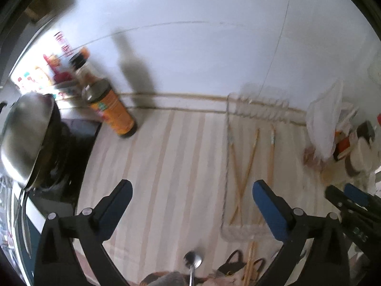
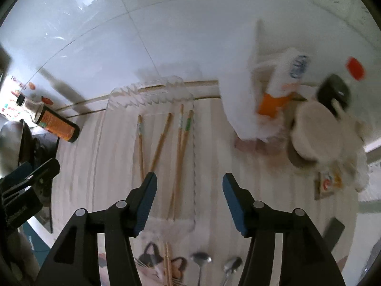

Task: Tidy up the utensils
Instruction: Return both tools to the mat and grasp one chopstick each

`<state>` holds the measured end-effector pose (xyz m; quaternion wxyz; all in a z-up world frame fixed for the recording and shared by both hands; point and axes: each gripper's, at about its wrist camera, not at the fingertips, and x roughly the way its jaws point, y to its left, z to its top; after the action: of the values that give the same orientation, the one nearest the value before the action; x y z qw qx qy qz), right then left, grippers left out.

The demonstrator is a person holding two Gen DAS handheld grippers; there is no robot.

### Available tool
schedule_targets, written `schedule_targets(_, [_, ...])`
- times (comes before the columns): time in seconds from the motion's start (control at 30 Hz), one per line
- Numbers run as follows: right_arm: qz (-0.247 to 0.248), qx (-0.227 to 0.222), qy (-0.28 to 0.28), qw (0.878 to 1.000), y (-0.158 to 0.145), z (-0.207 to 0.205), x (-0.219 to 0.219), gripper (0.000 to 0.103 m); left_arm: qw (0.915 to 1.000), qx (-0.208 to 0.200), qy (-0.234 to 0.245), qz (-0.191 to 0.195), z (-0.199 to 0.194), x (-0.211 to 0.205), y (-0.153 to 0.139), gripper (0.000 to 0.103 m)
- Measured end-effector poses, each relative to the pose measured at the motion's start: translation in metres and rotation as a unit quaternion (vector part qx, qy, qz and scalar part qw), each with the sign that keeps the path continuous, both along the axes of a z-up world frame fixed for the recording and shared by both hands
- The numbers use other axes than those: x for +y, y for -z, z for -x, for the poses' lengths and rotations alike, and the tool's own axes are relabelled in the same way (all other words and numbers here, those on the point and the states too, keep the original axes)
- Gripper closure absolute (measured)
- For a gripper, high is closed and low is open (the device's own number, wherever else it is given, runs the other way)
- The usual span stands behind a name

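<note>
**Chopsticks half sorted, spoons waiting at the near edge**

The chopsticks (image 2: 162,140) are thin wooden sticks: light, stiff, and likely to roll or slip between hard pads. Four lie inside the clear plastic tray (image 2: 114,100) on the striped counter (image 2: 221,157). Their long axes run roughly from the near edge toward the tiled wall, with the patterned ends pointing to the wall. Two of them lie close and nearly parallel on the right side of the tray; the two to the left lean toward each other, and the left wrist view shows them crossing. A further pair of chopsticks (image 2: 167,264) lies outside the tray, on the cat-print cloth (image 2: 152,255) at the near edge, pointing the same way.

Two metal spoons (image 2: 201,259) rest beside that pair, bowls toward the tray and handles running off the bottom of the picture. They look smooth and slippery, and a bit heavier than the sticks. A grip across the neck or mid-handle would probably hold best; for a chopstick, across the middle.

The right gripper (image 2: 189,186) hangs over the near end of the tray, jaws spread wide and empty. The left gripper (image 1: 193,190) is over bare counter left of the tray, also wide and empty.

A soy sauce bottle (image 1: 114,109) stands well to the left.
</note>
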<state>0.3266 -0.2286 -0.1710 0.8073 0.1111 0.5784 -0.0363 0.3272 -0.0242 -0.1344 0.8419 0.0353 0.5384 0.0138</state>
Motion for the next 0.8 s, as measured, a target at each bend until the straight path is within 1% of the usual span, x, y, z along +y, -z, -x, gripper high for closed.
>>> schedule_targets(0.07, [-0.004, 0.001, 0.004, 1.0, 0.004, 0.023, 0.003, 0.043, 0.9999, 0.0, -0.008, -0.008, 0.017, 0.009, 0.008, 0.0])
schedule_targets(0.17, [-0.025, 0.023, -0.002, 0.999, 0.028, 0.053, 0.013, 0.045, 0.9995, 0.016, -0.019, -0.017, 0.043, 0.021, 0.032, 0.0])
schedule_targets(0.2, [-0.032, 0.04, -0.006, 0.999, 0.044, 0.066, 0.019, 0.048, 0.9992, 0.022, -0.023, -0.024, 0.052, 0.025, 0.041, 0.0])
schedule_targets(0.27, [-0.047, 0.069, -0.011, 0.996, 0.069, 0.081, 0.027, 0.061, 0.9983, 0.04, -0.021, -0.035, 0.068, 0.028, 0.062, 0.0])
schedule_targets(0.3, [-0.061, 0.088, -0.012, 0.994, 0.087, 0.091, 0.032, 0.064, 0.9974, 0.054, -0.018, -0.046, 0.076, 0.03, 0.076, 0.0])
schedule_targets(0.4, [-0.09, 0.127, -0.023, 0.987, 0.124, 0.111, 0.045, 0.069, 0.9938, 0.082, -0.014, -0.074, 0.092, 0.037, 0.105, 0.0])
schedule_targets(0.43, [-0.095, 0.134, -0.028, 0.986, 0.131, 0.114, 0.05, 0.072, 0.9922, 0.093, -0.015, -0.082, 0.098, 0.041, 0.114, 0.0])
schedule_targets(0.53, [-0.094, 0.149, -0.046, 0.983, 0.147, 0.121, 0.063, 0.074, 0.9898, 0.106, -0.02, -0.093, 0.108, 0.049, 0.129, 0.0])
schedule_targets(0.6, [-0.092, 0.156, -0.055, 0.982, 0.155, 0.122, 0.071, 0.08, 0.9893, 0.11, -0.023, -0.092, 0.112, 0.051, 0.134, 0.0])
schedule_targets(0.67, [-0.086, 0.164, -0.067, 0.98, 0.161, 0.122, 0.077, 0.089, 0.9885, 0.116, -0.025, -0.094, 0.116, 0.051, 0.141, 0.0])
schedule_targets(0.7, [-0.075, 0.158, -0.069, 0.982, 0.159, 0.121, 0.079, 0.09, 0.9883, 0.118, -0.024, -0.094, 0.118, 0.051, 0.143, 0.0])
schedule_targets(0.77, [-0.073, 0.158, -0.065, 0.983, 0.159, 0.123, 0.078, 0.091, 0.9882, 0.12, -0.024, -0.092, 0.122, 0.048, 0.144, 0.0])
schedule_targets(0.8, [-0.068, 0.157, -0.062, 0.983, 0.158, 0.124, 0.077, 0.094, 0.9883, 0.119, -0.024, -0.092, 0.123, 0.046, 0.144, 0.0])
